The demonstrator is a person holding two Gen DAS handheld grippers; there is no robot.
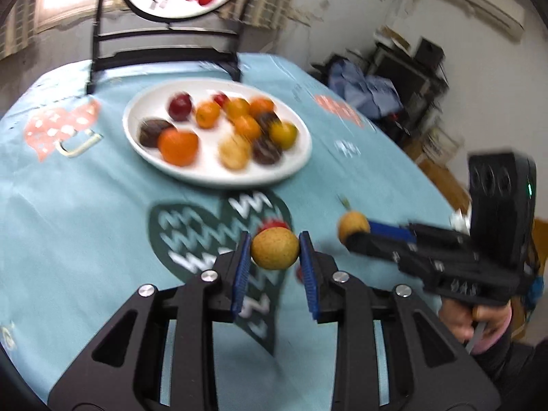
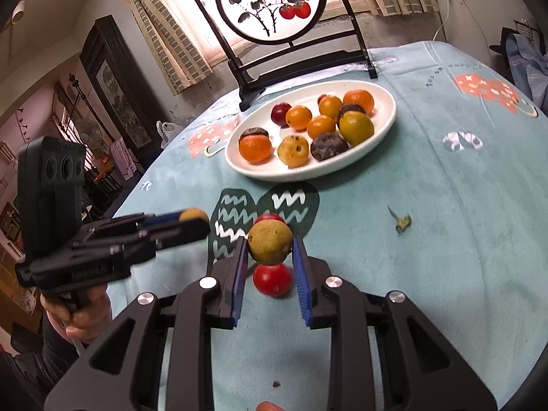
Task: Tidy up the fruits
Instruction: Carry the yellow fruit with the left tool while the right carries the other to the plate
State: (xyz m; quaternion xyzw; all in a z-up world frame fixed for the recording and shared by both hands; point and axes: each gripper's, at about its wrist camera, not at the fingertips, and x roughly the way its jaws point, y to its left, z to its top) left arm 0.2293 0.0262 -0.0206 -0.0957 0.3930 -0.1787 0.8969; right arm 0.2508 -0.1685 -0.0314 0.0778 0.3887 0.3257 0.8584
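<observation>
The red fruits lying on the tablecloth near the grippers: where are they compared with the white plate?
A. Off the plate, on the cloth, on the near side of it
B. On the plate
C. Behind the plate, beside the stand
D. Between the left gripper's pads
A: the right wrist view shows two red fruits on the tablecloth, nearer the camera than the white plate.

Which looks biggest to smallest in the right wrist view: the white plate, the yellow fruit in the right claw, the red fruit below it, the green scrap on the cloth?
1. White plate
2. Yellow fruit and red fruit: alike, and nearness makes ranking unsure
3. Green scrap
</observation>
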